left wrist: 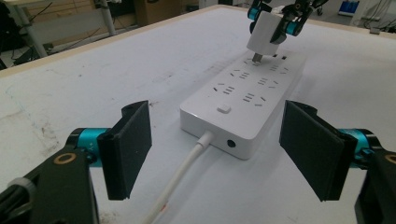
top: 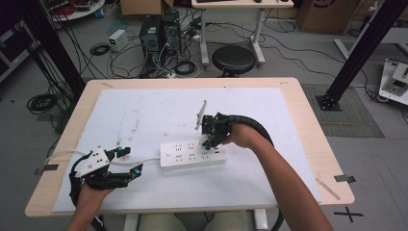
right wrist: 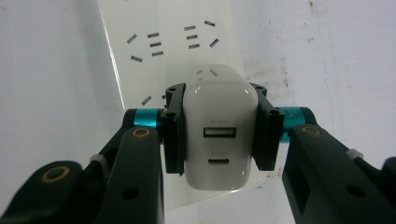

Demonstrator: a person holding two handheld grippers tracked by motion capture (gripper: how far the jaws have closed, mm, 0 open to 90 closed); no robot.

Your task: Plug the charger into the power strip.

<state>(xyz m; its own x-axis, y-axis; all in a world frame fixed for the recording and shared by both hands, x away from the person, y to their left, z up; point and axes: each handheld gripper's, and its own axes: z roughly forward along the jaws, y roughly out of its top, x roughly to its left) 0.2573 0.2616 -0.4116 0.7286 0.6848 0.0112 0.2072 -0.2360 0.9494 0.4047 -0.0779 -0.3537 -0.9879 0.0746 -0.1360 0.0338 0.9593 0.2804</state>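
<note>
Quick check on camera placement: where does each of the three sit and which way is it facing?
High view: above the person's side, looking forward and down on the table; both forearms, left hand-held gripper, right hand-held gripper.
Left gripper view: low over the table, looking along the power strip; open jaws.
Right gripper view: looking down on the strip; jaws clamp the white charger.
Shared: strip and charger appear in both gripper views.

Glossy smooth white plastic on power strip (left wrist: 247, 100) and charger (right wrist: 217, 135), bare metal prongs beneath the latter, matt black pads (left wrist: 128, 149) with shiny teal metal collars, scuffed matt white sheet (top: 144, 110) over pale wood-look desk edges (top: 312, 130), rubbery white cord (left wrist: 180, 182)
</note>
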